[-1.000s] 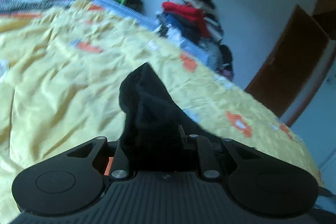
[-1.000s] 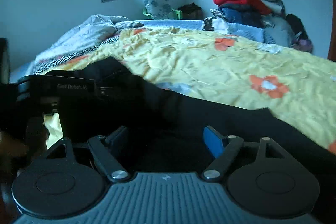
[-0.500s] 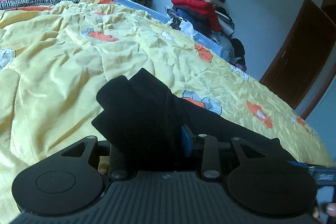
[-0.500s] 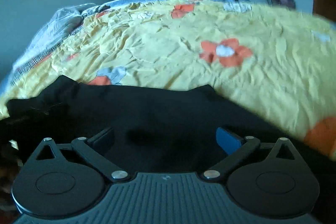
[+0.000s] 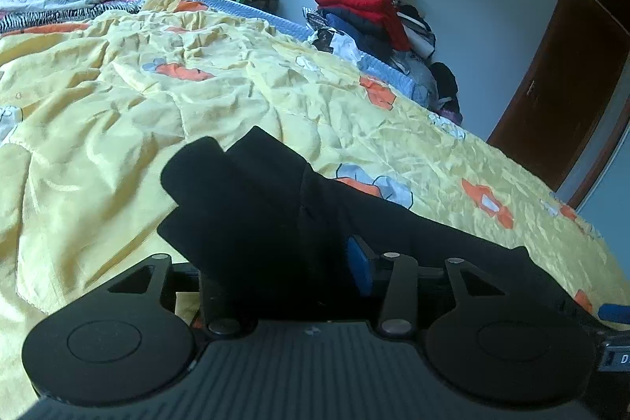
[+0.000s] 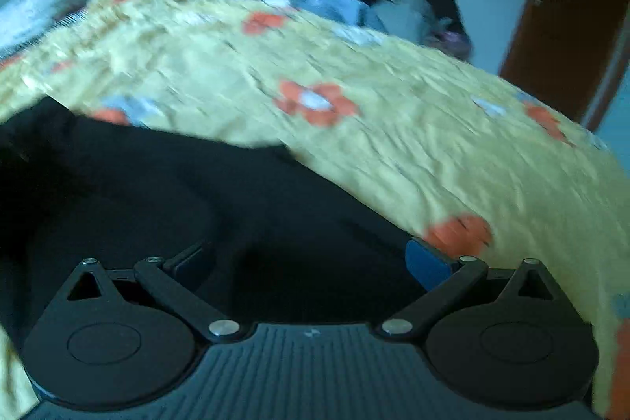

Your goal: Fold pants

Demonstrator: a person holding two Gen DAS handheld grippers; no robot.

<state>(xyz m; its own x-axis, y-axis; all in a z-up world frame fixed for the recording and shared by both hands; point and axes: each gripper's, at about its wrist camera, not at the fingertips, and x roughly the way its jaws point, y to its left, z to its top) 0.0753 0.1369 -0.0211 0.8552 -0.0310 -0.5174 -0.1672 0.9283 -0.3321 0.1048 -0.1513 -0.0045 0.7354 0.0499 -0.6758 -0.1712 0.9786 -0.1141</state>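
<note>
The black pants (image 5: 252, 207) lie on the yellow flowered bedspread (image 5: 118, 113), occupying the lower centre of the left wrist view and the lower left of the right wrist view (image 6: 165, 199). In the left wrist view, a bunched fold of the fabric stands up between the fingers of the left gripper (image 5: 283, 278).

The left gripper's jaws have just been opening and now stand partly apart. The blue pad (image 5: 356, 264) on the right finger is exposed beside the cloth. Whether the pads grip the cloth cannot be determined.

The right gripper (image 6: 311, 258) is spread fully wide above flat fabric, with nothing held.

A pile of clothes (image 5: 378, 14) occupies the upper centre. A brown door (image 5: 567, 81) stands at the right edge.
</note>
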